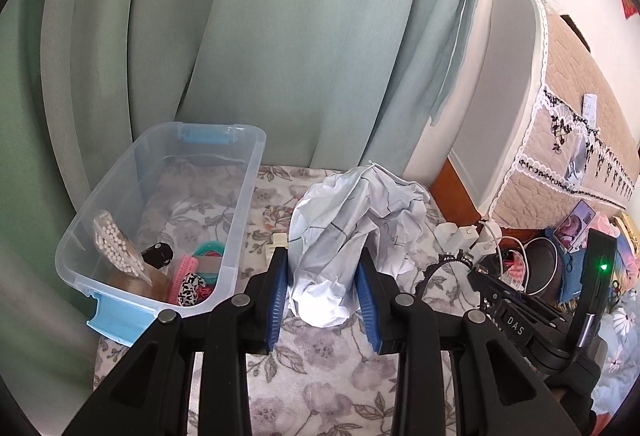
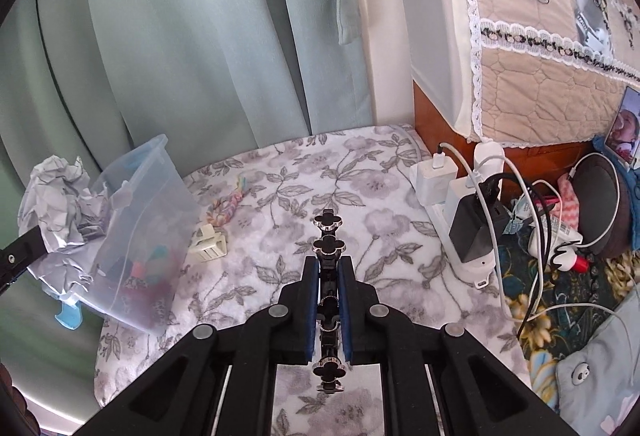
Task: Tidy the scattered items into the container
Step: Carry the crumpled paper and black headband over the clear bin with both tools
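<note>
At the left of the left wrist view, the clear container (image 1: 160,220) sits on the floral blanket (image 1: 320,388), holding small items. In the centre, the left gripper (image 1: 323,276) clamps a crumpled white paper (image 1: 352,232). In the right wrist view's lower centre, the right gripper (image 2: 328,272) pinches a black clover-link hairband (image 2: 328,224), with a cream hair claw (image 2: 208,242) to its left.

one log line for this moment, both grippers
left gripper: shut on crumpled paper, beside bin | right gripper: shut on black clover headband, above blanket | hair clip: loose
</note>
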### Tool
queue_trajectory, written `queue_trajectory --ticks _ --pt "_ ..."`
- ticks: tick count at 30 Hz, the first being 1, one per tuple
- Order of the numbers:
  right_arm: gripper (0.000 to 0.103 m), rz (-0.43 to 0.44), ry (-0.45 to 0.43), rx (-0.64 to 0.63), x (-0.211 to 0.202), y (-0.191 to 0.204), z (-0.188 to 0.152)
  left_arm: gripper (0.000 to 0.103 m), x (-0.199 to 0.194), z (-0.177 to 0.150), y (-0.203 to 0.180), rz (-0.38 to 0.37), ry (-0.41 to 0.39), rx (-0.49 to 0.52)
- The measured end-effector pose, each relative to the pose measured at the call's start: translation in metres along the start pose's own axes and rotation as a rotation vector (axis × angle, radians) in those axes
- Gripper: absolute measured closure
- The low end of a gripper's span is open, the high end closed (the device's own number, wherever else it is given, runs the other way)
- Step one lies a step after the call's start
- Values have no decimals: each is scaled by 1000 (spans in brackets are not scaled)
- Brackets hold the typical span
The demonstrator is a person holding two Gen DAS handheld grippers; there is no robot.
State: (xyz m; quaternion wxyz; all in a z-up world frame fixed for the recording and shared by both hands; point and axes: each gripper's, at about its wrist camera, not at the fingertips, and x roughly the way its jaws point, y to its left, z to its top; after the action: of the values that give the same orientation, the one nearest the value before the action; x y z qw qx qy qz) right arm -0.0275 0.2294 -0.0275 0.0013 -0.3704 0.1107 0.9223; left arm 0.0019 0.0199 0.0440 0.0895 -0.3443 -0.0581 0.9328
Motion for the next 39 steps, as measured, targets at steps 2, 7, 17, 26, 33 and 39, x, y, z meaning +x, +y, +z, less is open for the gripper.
queue_trajectory --ticks 2,7,17,26,33,39 --pt "93 8 -29 -15 -11 4 6 69 -3 2 0 -2 -10 -1" --pt "93 37 -109 -52 -43 19 22 69 -10 7 3 -2 -35 -7" --pt "93 161 -262 -157 -103 79 62 69 -28 24 26 17 -108 -41" --pt "93 286 -341 -273 -124 154 90 69 -42 38 70 66 -174 -115" --pt "93 342 -310 -359 -106 210 96 69 -40 34 119 115 -182 -207" --pt "93 367 -254 -407 -79 245 95 69 -32 30 157 159 -171 -281"
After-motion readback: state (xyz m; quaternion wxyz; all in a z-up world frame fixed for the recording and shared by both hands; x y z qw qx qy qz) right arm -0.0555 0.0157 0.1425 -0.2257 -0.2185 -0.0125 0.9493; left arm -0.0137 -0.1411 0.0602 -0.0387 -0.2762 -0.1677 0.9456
